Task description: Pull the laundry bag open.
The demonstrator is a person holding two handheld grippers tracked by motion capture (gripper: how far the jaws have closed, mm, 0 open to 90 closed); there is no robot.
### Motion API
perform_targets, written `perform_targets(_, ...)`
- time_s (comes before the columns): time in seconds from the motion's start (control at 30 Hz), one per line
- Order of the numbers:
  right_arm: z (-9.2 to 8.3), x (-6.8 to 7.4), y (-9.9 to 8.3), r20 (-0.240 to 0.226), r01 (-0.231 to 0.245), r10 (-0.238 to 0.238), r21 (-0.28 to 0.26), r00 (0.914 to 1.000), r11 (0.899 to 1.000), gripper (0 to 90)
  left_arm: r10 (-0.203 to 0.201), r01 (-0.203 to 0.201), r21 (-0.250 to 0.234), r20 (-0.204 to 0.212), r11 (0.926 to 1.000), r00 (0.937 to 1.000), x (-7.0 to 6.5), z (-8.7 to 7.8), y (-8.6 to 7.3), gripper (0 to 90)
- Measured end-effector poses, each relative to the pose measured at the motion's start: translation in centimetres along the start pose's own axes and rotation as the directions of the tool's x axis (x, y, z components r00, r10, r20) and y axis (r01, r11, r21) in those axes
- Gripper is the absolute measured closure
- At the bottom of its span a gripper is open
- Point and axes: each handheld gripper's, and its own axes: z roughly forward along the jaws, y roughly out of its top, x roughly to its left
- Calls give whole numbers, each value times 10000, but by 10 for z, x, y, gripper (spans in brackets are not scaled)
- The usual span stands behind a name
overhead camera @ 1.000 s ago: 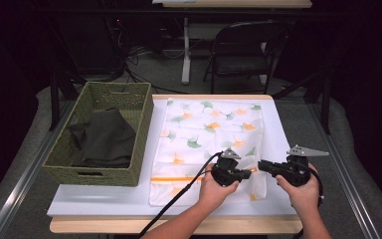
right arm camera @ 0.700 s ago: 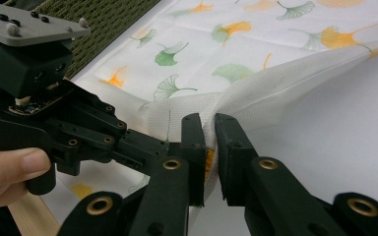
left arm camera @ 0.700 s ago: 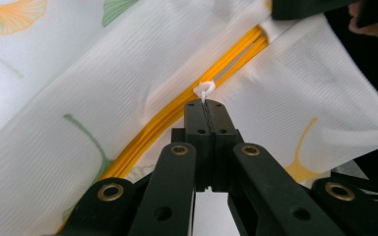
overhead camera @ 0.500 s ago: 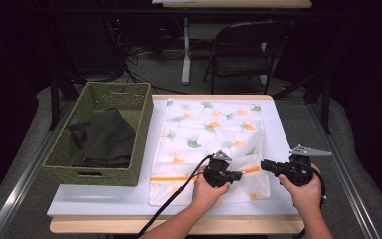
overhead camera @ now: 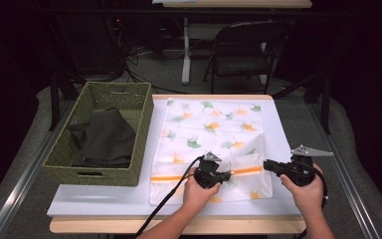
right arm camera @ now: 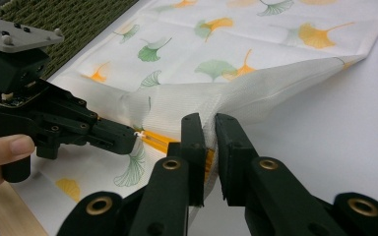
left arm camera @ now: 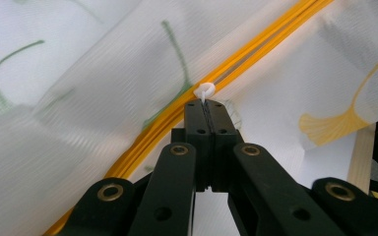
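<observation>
High view, left gripper: the left gripper (overhead camera: 224, 175) sits over the near half of a white mesh laundry bag (overhead camera: 214, 124) printed with ginkgo leaves, its tip on the orange zipper (overhead camera: 166, 177) that crosses the bag's near end.
High view, right gripper: the right gripper (overhead camera: 269, 165) meets the bag's right edge, level with the zipper and well apart from the left gripper; a grey plate tops it.
High view, surroundings: a woven basket (overhead camera: 64, 159) holding a dark folded cloth (overhead camera: 104, 139) stands on the white table (overhead camera: 104, 201), well to the left of both grippers.
Left gripper view, grip: the jaws are pressed fully together on the small white zipper pull (left arm camera: 206, 91), which pokes out just past the tips, on the zipper (left arm camera: 256, 46).
Left gripper view, bag: the mesh bag (left arm camera: 103, 98) spreads beyond and on both sides of the jaws.
Right gripper view, grip: the jaws stand narrow, pinching a bunched fold of the bag (right arm camera: 256, 98) at its zipper end.
Right gripper view, other tool: the left gripper (right arm camera: 133, 137) lies just left of those jaws, its tip at the pull (right arm camera: 139, 133).
</observation>
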Motion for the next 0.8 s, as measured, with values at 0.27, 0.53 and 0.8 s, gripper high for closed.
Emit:
perform_targets(0.27, -2, -1, 0, 28, -103, 103, -45, 9999, 9999, 827, -29, 32, 100, -275, 9999, 9996, 10, -14, -6, 900)
perform_targets(0.53, -4, -3, 0, 31, -170, 170, -60, 9999, 9998, 827, -156, 163, 148, -490, 9998, 9987, 18, -29, -12, 900)
perform_targets(0.8, -4, -4, 0, 82, -181, 182, -64, 9998, 9998, 827, -433, 451, 198, -838, 9988, 9955, 32, -44, -24, 900)
